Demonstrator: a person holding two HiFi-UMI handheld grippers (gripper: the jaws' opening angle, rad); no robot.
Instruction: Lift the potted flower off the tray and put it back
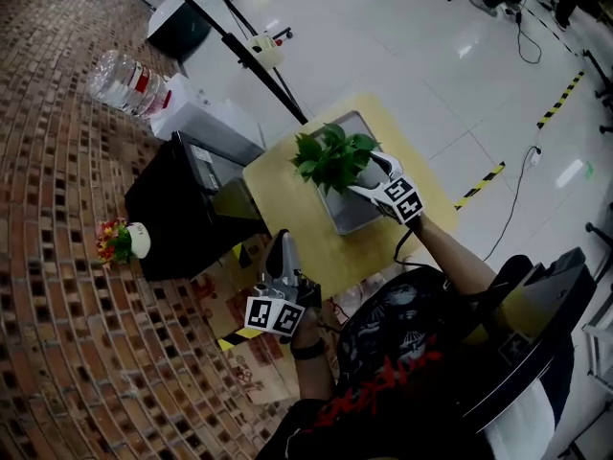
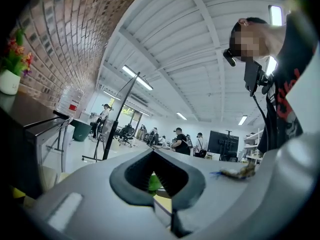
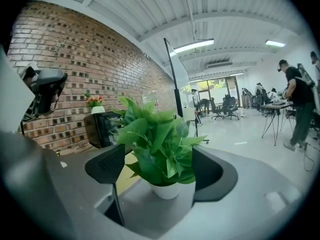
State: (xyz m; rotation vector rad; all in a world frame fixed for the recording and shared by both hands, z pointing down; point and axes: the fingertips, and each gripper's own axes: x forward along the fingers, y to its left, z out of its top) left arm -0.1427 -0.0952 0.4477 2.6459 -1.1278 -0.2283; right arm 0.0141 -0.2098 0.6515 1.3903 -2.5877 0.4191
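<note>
A leafy green plant in a small white pot stands on a grey tray on the yellow table. My right gripper reaches in from the right, and its jaws stand either side of the plant. The right gripper is open: leaves brush the dark pads, but the pot is narrower than the gap. My left gripper hovers by the table's near edge, pointing level. In its own view the left gripper has its jaw tips together and holds nothing.
A black cabinet stands left of the table with a small flower pot on it. Behind it are a white box and a water jug. A black stand pole slants past the table's far corner. People stand far off.
</note>
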